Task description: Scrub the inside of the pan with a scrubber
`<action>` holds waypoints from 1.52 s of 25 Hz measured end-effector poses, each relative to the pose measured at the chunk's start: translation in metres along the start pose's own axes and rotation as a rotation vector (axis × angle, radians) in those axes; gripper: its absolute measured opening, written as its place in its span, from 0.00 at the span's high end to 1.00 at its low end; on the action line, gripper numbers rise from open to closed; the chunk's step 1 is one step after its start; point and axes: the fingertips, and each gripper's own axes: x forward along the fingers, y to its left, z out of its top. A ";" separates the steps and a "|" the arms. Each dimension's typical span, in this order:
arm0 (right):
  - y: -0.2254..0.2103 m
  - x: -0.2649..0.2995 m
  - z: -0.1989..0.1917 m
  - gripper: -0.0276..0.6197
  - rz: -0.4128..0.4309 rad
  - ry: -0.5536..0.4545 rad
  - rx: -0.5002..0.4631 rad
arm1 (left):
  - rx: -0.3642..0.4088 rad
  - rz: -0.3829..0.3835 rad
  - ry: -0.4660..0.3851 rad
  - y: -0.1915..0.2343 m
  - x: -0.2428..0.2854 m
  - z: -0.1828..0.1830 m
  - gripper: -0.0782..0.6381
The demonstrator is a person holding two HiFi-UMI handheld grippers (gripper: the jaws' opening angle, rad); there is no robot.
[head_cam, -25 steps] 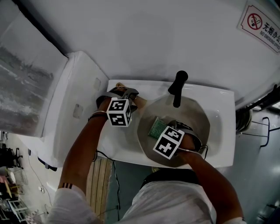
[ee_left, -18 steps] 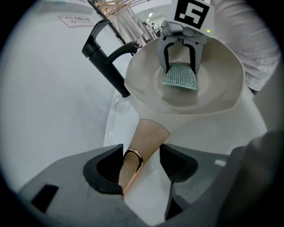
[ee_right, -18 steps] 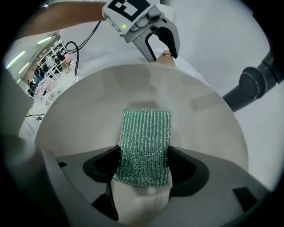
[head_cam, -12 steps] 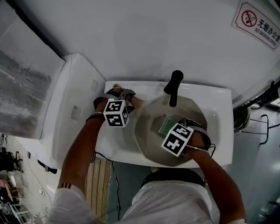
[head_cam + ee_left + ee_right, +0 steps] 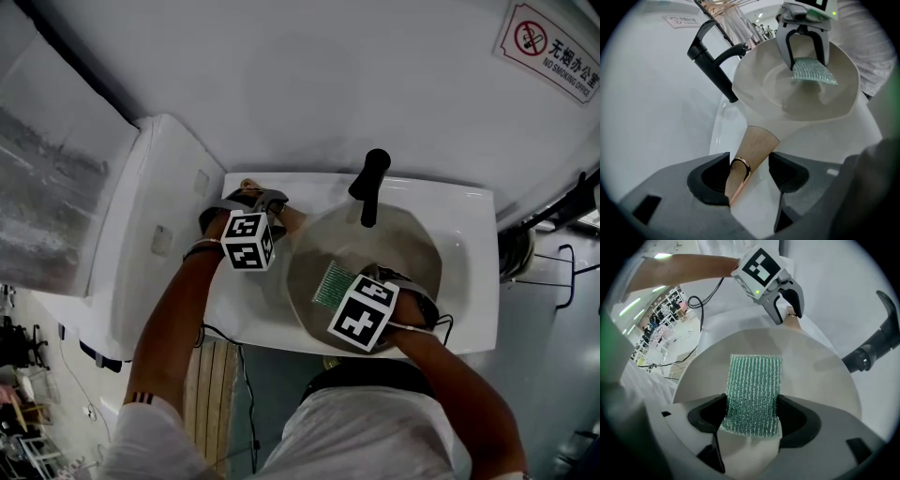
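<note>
Honestly, the soft green scrubber point(image 5: 752, 390) sits clamped in my right gripper point(image 5: 752, 412), flat inside the pan point(image 5: 398, 246) in the sink point(image 5: 472, 272), while my left gripper point(image 5: 749, 174) pinches its stiff wooden handle point(image 5: 757, 146), probably the best spot for steadying.

In sink point(image 5: 472, 281): pan point(image 5: 412, 251), faucet point(image 5: 369, 184) behind; scrubber point(image 5: 330, 281) inside pan (handle point(image 5: 753, 149) points left).

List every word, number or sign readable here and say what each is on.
"NO SMOKING": on the wall sign, beside a red crossed-cigarette symbol; anything further is cut off at the picture's edge.
"无烟办公": the line above it on that same sign, also cut off at the edge.
Wall placard in the left gripper view: too blurred to read.
</note>
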 end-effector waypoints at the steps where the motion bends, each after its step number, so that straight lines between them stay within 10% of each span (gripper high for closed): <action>1: 0.005 0.002 0.003 0.43 0.013 -0.002 -0.005 | 0.000 0.000 0.000 0.000 0.000 0.000 0.53; 24: -0.004 0.004 -0.054 0.43 0.012 0.217 -0.086 | 0.009 -0.006 0.025 0.000 0.001 0.000 0.53; 38: -0.021 -0.019 -0.035 0.43 -0.097 0.025 -0.012 | 0.002 -0.002 0.051 -0.007 -0.013 0.004 0.51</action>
